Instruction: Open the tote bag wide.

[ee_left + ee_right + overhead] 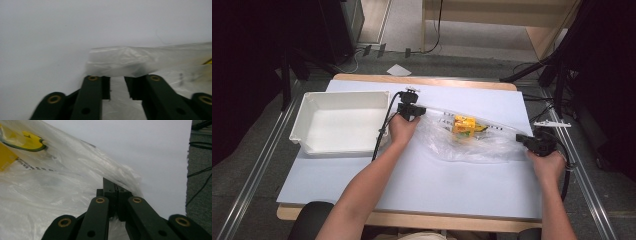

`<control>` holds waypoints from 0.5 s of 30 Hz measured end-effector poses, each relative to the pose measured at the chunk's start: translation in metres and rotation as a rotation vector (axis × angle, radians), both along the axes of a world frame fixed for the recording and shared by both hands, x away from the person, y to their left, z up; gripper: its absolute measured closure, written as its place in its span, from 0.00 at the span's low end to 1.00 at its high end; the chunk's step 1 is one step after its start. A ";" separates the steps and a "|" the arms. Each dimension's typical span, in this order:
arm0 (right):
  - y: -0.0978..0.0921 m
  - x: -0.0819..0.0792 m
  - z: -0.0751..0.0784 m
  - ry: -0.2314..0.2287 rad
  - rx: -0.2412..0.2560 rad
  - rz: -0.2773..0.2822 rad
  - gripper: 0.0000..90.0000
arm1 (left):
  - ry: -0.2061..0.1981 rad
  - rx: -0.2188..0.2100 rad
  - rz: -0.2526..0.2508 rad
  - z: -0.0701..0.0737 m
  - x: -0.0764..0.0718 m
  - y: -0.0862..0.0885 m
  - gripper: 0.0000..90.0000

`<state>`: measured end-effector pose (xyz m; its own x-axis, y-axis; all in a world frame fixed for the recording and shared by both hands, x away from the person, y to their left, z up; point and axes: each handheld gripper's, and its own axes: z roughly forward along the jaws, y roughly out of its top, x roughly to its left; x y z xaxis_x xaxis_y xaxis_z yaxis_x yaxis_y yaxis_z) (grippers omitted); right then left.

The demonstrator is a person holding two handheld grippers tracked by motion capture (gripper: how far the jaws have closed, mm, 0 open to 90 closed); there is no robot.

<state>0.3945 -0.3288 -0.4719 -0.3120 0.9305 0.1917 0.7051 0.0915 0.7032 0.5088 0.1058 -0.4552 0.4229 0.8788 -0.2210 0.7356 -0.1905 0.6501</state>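
Clear plastic bag (472, 137) holding a yellow carton (463, 124), mid-desk toward the right edge: right gripper (523, 140) pinched shut on its right end, left gripper (418, 111) jaws parted around its left end.

I saw a clear, crinkled plastic bag (472, 142) lying flat on the pale bench, right of the middle, stretched sideways between my two tools. Its upper edge ran as a taut line, with a strip of small dark print along it. Through the film a small yellow and orange carton (463, 124) showed, resting inside near that upper edge, with something yellow rimmed in dark green (31, 142) just beside it. In the left gripper view the bag's near corner (120, 62) bunched up in soft folds. In the right gripper view the film (75, 172) rose in glossy wrinkles, its far corner pinched thin.
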 end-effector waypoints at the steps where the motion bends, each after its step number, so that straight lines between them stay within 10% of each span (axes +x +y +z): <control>1: 0.001 0.000 0.001 0.004 0.006 0.006 1.00 | -0.007 -0.018 -0.007 0.002 -0.001 -0.002 0.77; 7: 0.008 -0.002 0.013 0.001 0.031 0.040 0.90 | -0.001 -0.068 -0.071 0.022 -0.006 -0.007 0.56; 15: 0.016 -0.006 0.035 -0.023 0.051 0.086 0.78 | -0.062 -0.118 -0.129 0.049 -0.017 -0.009 0.54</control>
